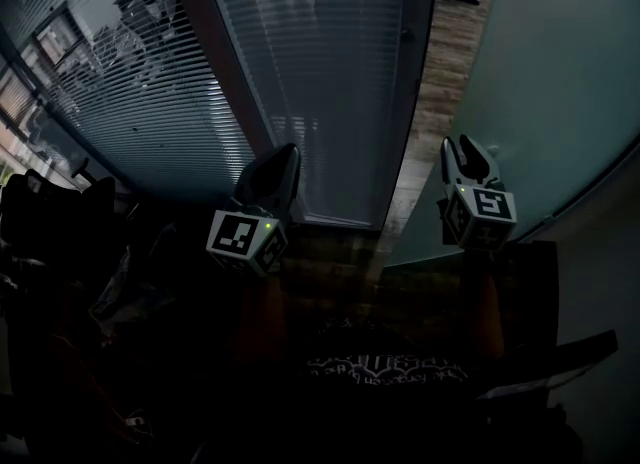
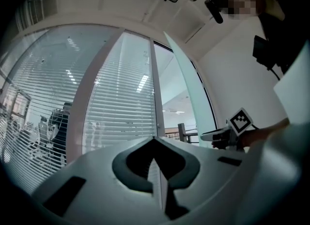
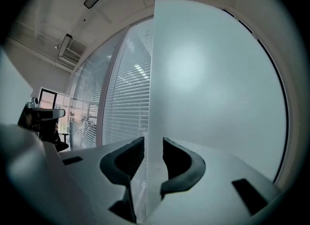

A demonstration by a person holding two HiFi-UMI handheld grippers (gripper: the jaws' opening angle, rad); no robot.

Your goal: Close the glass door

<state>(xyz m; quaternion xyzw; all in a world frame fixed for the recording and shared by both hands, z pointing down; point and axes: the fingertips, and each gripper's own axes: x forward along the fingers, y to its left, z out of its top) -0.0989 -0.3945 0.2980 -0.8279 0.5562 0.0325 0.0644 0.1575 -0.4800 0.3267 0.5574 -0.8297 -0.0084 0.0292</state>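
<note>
Right gripper [image 1: 463, 144] and left gripper [image 1: 284, 157] are held low and near, each showing its marker cube. In the right gripper view its 2 jaws are closed onto the free edge of the frosted glass door [image 3: 213, 83], 1 jaw on each face, with the edge filling the narrow gap between them. The door stands ajar. It swings out to the right of the doorway, and its lower edge runs off to the far right. A strip of wooden floor [image 1: 447, 62] shows through the opening between the door and the glazed wall with blinds [image 1: 310, 72] on the left. The left gripper has its jaws pressed together at the tips, with nothing between them, and it points at the blinds well left of the door. A dark office chair [image 3: 43, 122] stands at the far left.
</note>
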